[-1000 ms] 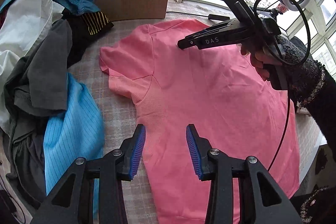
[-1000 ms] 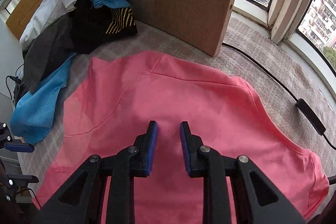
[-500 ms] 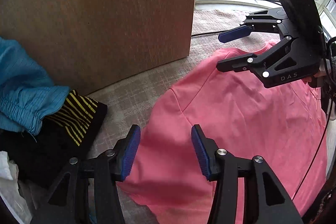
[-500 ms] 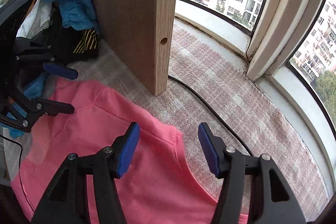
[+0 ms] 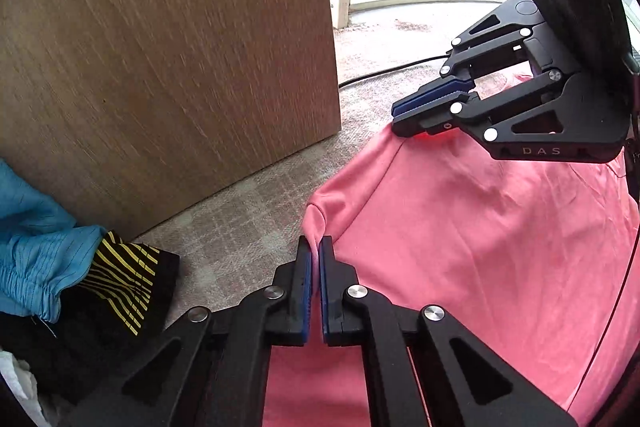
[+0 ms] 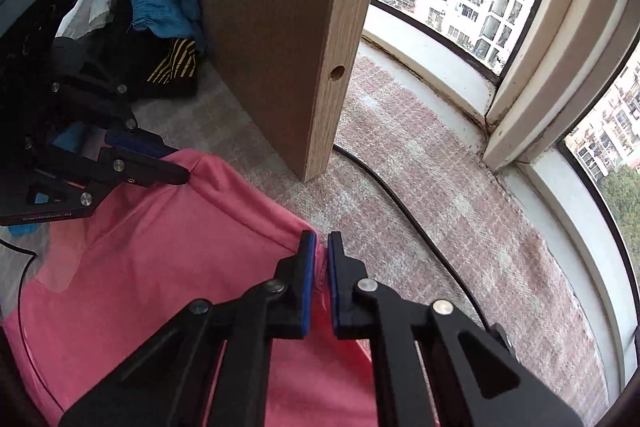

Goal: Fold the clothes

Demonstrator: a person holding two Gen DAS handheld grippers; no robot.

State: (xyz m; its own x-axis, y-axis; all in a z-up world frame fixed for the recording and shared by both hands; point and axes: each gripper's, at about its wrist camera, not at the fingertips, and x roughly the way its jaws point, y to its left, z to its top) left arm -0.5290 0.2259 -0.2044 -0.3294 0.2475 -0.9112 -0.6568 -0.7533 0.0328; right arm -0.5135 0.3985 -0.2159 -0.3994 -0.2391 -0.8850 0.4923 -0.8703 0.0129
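A pink shirt (image 5: 460, 227) lies spread on the checked cloth surface (image 5: 240, 227). My left gripper (image 5: 315, 243) is at the shirt's far-left corner, its jaws closing, with a bunched fold of pink fabric pinched between the blue pads. My right gripper (image 6: 321, 239) has its jaws closing on the far-right corner of the pink shirt (image 6: 160, 247), cloth pressed between its pads. In each wrist view the other gripper shows: the right gripper (image 5: 400, 115) at the shirt's far edge, the left gripper (image 6: 176, 163) at the opposite corner. The edge between them is slightly raised.
An upright wooden panel (image 5: 160, 47) stands just behind the shirt. To its left lies a pile of clothes: a blue garment (image 5: 32, 247) and a black one with yellow stripes (image 5: 120, 275). A black cable (image 6: 400, 207) runs across the surface toward the curved window sill (image 6: 440, 67).
Both grippers moved to the shirt's far edge and went from open to shut, each pinching a corner. The left one swung in from the shirt's near side.
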